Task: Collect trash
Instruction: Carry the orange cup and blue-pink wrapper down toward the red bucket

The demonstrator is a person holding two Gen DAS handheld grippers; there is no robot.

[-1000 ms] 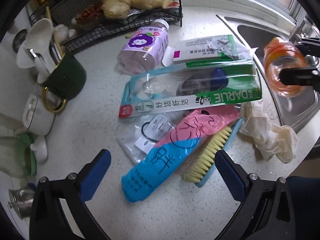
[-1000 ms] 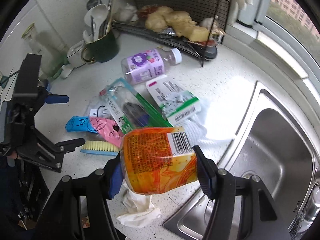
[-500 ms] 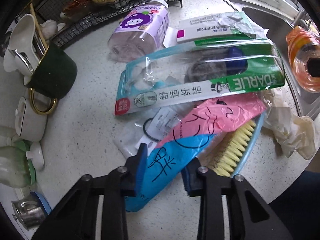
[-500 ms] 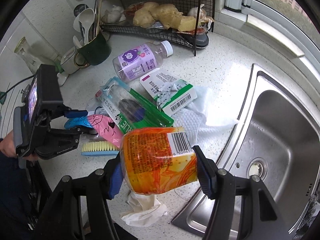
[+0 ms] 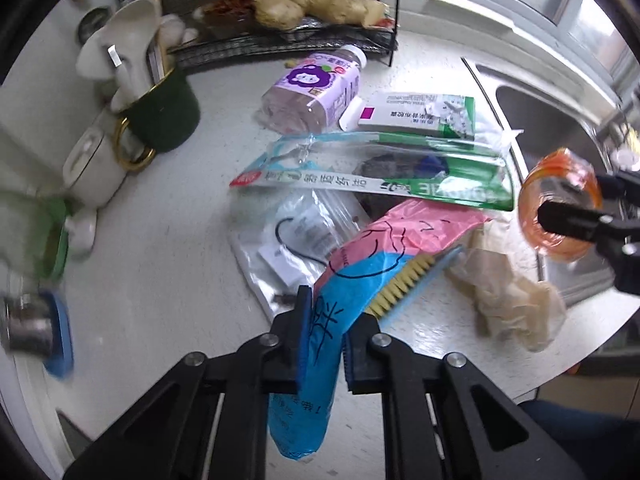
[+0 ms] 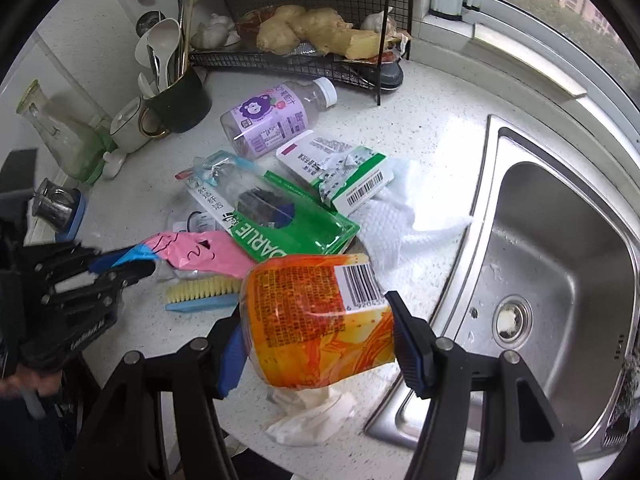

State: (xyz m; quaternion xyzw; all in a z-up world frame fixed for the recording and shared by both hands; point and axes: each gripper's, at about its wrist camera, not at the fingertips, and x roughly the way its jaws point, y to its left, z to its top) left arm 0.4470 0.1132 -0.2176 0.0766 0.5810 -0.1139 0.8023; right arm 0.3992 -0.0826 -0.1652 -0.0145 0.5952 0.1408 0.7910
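My left gripper (image 5: pixel 325 340) is shut on the blue end of a pink-and-blue plastic wrapper (image 5: pixel 384 256), which is lifting off the counter; it also shows in the right wrist view (image 6: pixel 192 250). My right gripper (image 6: pixel 316 344) is shut on an orange plastic bottle (image 6: pixel 316 320), held above the counter's front edge beside the sink; the bottle shows in the left wrist view (image 5: pixel 560 208). Other trash lies on the counter: a purple drink bottle (image 5: pixel 316 88), a green-and-white box (image 5: pixel 420 114), a green toothbrush pack (image 5: pixel 380 172), a clear bag (image 5: pixel 296 240) and crumpled tissue (image 5: pixel 508 300).
A scrub brush (image 5: pixel 408 284) lies under the wrapper. A steel sink (image 6: pixel 560 260) is at the right. A wire rack with ginger (image 6: pixel 320 32), a green utensil cup (image 6: pixel 180 100), a white mug (image 6: pixel 128 124) and a glass jar (image 6: pixel 60 136) stand at the back left.
My left gripper moved in and shut on the wrapper's blue end, then began lifting it. The right gripper kept the orange bottle and shifted slightly.
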